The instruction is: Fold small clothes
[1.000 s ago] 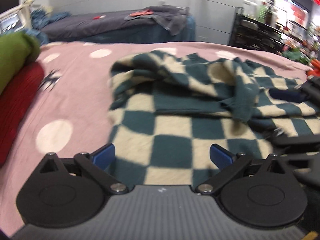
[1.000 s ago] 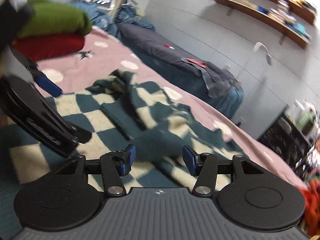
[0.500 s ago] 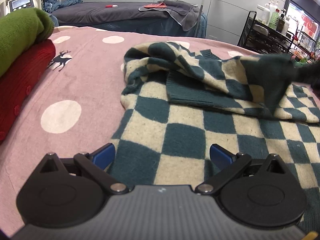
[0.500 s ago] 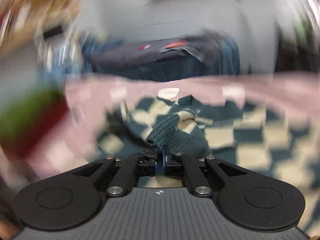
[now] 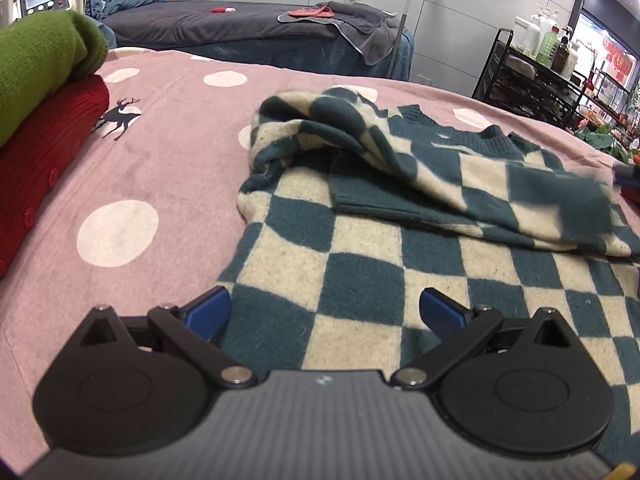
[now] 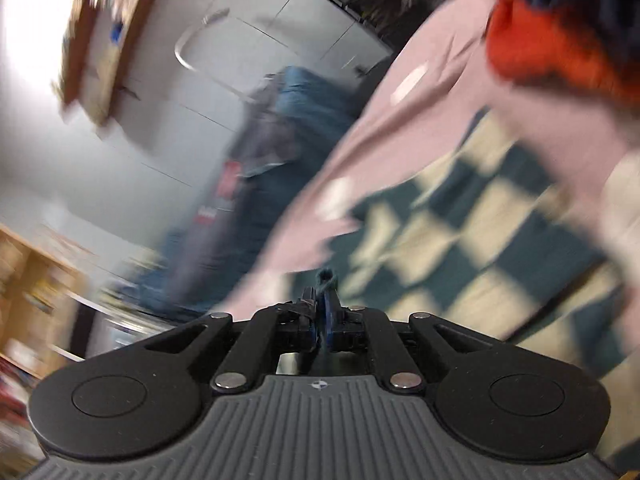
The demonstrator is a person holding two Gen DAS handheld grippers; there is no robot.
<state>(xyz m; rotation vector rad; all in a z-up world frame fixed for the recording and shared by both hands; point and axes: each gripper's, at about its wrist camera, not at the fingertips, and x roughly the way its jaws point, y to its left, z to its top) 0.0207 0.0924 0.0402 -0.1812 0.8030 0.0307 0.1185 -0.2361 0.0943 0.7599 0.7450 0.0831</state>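
A teal and cream checkered sweater (image 5: 400,240) lies spread on the pink dotted bedcover (image 5: 160,128), with one sleeve folded across its upper part. My left gripper (image 5: 324,308) is open and empty, low over the sweater's near hem. My right gripper (image 6: 322,312) is shut on a teal bit of the sweater's knit; its view is tilted and blurred, with the sweater (image 6: 480,216) below and to the right.
A folded green sweater (image 5: 40,52) sits on a folded red one (image 5: 40,140) at the left. A dark massage bed (image 5: 260,32) stands behind, a black shelf cart (image 5: 540,76) at the right. An orange-red garment (image 6: 552,48) lies beyond the sweater.
My right gripper closed on the sweater's sleeve and has swung it across to the right, tilting sharply. My left gripper stayed open over the hem.
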